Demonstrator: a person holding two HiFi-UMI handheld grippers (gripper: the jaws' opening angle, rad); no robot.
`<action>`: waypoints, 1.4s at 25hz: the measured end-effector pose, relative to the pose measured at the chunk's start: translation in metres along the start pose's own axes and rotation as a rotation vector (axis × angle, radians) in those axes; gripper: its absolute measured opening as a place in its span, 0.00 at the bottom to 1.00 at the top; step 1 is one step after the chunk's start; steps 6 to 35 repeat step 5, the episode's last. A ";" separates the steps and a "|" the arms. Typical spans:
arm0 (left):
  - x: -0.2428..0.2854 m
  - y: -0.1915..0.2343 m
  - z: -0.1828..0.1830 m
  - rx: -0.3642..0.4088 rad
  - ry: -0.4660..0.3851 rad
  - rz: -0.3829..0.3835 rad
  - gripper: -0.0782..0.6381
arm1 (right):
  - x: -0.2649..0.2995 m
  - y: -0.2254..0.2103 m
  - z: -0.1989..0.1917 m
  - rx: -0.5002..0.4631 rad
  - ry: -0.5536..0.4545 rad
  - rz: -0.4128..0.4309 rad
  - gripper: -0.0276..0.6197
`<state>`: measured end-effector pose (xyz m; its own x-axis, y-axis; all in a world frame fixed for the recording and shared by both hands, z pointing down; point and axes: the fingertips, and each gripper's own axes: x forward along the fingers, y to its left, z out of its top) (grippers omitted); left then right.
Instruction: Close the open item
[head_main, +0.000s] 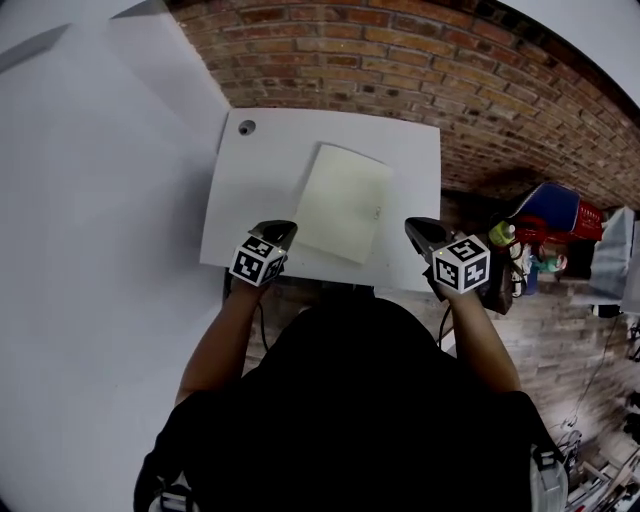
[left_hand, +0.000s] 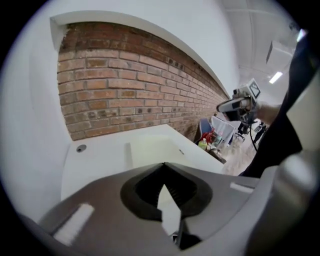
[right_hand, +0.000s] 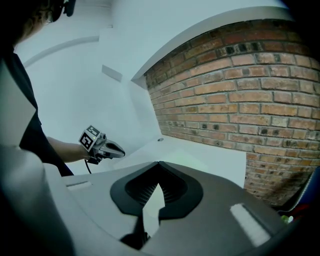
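White table (head_main: 262, 185): pale book (head_main: 343, 203) lies lengthwise, far end rightward.

Left claw (head_main: 282, 230) and right claw (head_main: 414, 227) hover closed, empty.

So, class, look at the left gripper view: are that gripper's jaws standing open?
No: the left gripper has its jaws together at the tips, with nothing between them.

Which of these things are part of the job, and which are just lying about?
Part of the job: pale flat book, white table, left hand-held gripper, right hand-held gripper (both shut, empty).
Just lying about: greenish bottle, red and blue object, brick wall.
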<state>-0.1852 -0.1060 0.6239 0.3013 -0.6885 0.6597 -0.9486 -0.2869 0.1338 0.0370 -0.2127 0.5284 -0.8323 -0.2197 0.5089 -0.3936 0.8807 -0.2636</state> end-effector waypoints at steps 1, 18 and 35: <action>-0.007 0.005 0.005 -0.007 -0.016 0.015 0.11 | 0.002 0.000 0.002 -0.002 0.000 0.002 0.05; -0.030 0.025 0.022 -0.025 -0.090 0.067 0.11 | 0.007 0.001 0.011 -0.012 -0.007 0.004 0.05; -0.030 0.025 0.022 -0.025 -0.090 0.067 0.11 | 0.007 0.001 0.011 -0.012 -0.007 0.004 0.05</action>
